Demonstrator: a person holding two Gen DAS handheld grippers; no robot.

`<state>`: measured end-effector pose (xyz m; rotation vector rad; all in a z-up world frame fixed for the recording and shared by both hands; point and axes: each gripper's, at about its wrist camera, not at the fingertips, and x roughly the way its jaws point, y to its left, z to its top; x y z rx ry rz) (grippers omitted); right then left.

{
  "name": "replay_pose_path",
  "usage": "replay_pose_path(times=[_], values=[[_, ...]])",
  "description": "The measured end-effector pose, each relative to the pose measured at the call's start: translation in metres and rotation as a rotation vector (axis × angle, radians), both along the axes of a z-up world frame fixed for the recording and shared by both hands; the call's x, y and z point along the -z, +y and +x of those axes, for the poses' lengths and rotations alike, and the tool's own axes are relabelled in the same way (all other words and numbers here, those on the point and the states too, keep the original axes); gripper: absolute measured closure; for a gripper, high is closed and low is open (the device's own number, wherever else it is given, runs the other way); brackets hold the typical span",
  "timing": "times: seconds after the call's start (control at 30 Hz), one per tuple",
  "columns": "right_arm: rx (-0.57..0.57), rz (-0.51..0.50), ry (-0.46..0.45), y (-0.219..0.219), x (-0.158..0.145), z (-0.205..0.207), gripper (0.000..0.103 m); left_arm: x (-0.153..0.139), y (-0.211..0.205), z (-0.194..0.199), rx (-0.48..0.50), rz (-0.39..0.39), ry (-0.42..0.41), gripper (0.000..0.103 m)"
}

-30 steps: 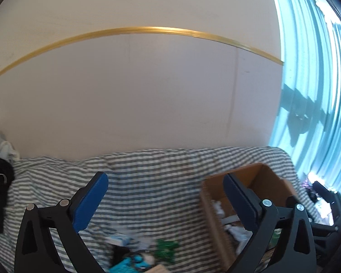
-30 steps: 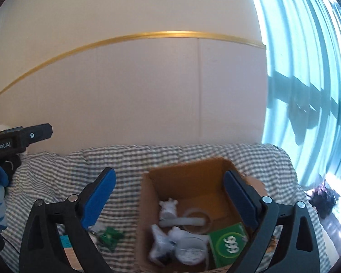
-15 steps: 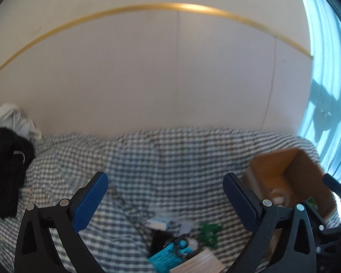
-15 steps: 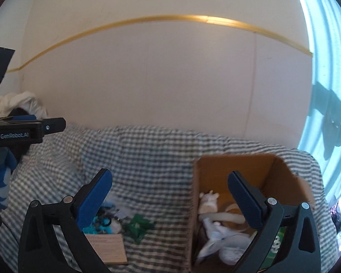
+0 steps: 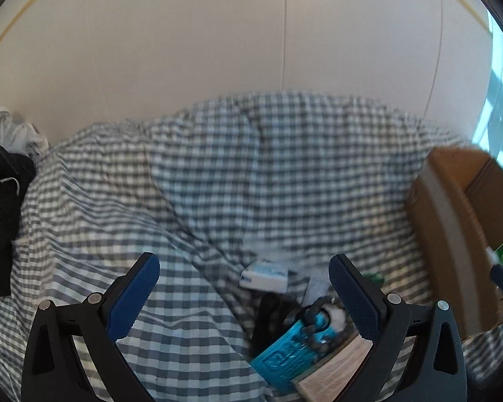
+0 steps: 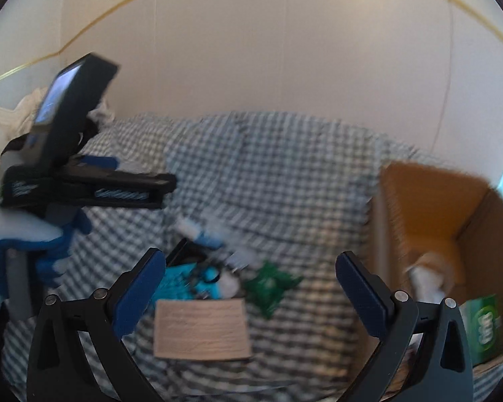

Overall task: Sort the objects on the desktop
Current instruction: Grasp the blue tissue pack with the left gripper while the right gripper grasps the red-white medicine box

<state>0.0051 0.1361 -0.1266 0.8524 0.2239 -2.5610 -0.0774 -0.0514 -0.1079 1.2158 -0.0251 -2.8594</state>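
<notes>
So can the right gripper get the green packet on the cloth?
Probably yes. The right hand-held gripper is open, and the green packet lies loose on the cloth just ahead, with nothing on top. The box sits off to the side.

Open cloth: I see the checked cloth [image 5: 218,174] bare and rumpled across its far and left parts, free to pass over.
Clutter patch: small things crowd together near me, a teal card [image 6: 177,283], a pale wooden block [image 6: 201,330], a green packet [image 6: 271,284] and a white box [image 5: 265,276], touching or overlapping.
Right side: the cardboard box [image 6: 429,221] walls that edge off.
Left side: my left gripper [image 6: 84,184] hangs over the cloth; dark clothes [image 5: 0,217] heap at the edge.
Back: a wall closes it.
</notes>
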Motion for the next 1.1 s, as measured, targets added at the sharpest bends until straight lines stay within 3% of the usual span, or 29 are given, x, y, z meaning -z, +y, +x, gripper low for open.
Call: replay_pose_path(times=[0.13, 0.47, 0.67, 0.8, 0.87, 0.93, 0.97, 1.03, 1.1], values=[[-0.051, -0.007, -0.107, -0.011, 0.027, -0.001, 0.001, 0.021, -0.004, -0.012, 0.01, -0.001, -0.06, 0.0], [-0.123, 0.104, -0.26, -0.027, 0.079, -0.003, 0.001, 0.072, 0.002, -0.04, 0.056, -0.016, -0.183, 0.0], [-0.181, 0.187, -0.27, -0.048, 0.098, 0.008, 0.001, 0.097, 0.009, -0.058, 0.079, -0.033, -0.242, 0.0], [-0.165, 0.341, -0.212, -0.066, 0.12, 0.018, 0.001, 0.11, 0.011, -0.067, 0.083, -0.048, -0.259, 0.001], [-0.134, 0.431, -0.16, -0.072, 0.131, 0.021, 0.001, 0.112, 0.01, -0.067, 0.088, -0.044, -0.253, 0.015], [-0.11, 0.478, -0.145, -0.073, 0.138, 0.02, 0.001, 0.113, 0.009, -0.068, 0.097, -0.015, -0.258, 0.037], [-0.096, 0.488, -0.14, -0.072, 0.14, 0.019, 0.001, 0.112, 0.008, -0.067, 0.104, 0.007, -0.259, 0.043], [-0.072, 0.477, -0.144, -0.068, 0.14, 0.018, 0.001, 0.112, 0.007, -0.065, 0.104, 0.008, -0.251, 0.046], [-0.054, 0.453, -0.141, -0.062, 0.134, 0.017, 0.009, 0.11, 0.005, -0.062, 0.1, -0.005, -0.239, 0.046]])
